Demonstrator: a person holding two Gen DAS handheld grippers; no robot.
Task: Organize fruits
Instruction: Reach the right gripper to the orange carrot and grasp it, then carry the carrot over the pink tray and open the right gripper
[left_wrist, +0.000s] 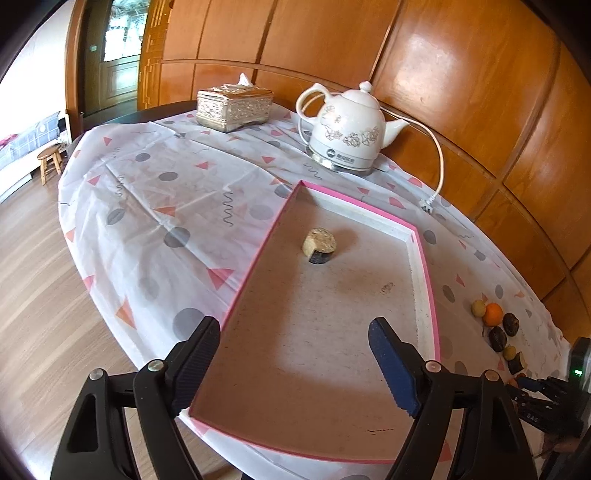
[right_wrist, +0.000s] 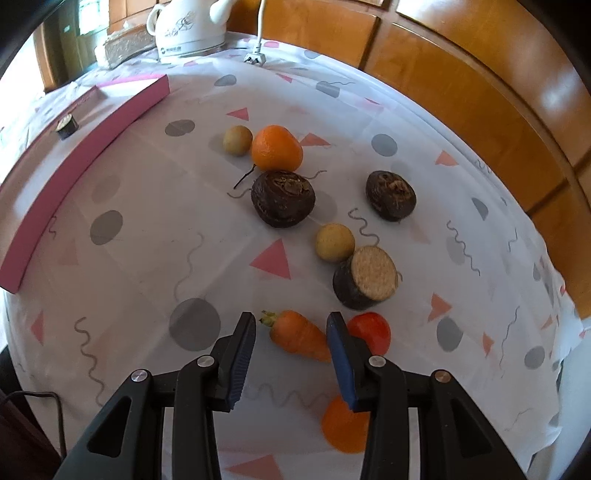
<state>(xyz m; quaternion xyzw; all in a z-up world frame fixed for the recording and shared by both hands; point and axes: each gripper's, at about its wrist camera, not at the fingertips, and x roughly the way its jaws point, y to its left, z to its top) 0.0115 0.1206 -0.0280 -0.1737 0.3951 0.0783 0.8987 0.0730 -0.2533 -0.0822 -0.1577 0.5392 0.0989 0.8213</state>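
Pink-rimmed and nearly bare, the tray lies on our cloth-covered surface with just one item inside: a cut, dark-skinned piece with a pale face, toward twelve o'clock from our left claw. That claw hangs above the tray's near end, spread wide and carrying nothing.

Everything else waits outside the tray. In the right wrist view our right claw is parted with nothing pinched; the small carrot lies on the cloth between the two tips as seen from above, though we cannot tell whether either tip touches it. A red tomato-like fruit lies just beside the carrot at about three o'clock, partly behind the blue finger, and another orange fruit sits at five o'clock under the claw. Farther off, toward twelve and one o'clock, we see a second cut dark piece touching a pale yellow ball, two whole dark round ones, a mandarin and another pale ball.

We judge the sorting barely begun: one piece placed, nine left on the cloth. The carrot looks like the next pick, and the tray lies well apart at ten o'clock.
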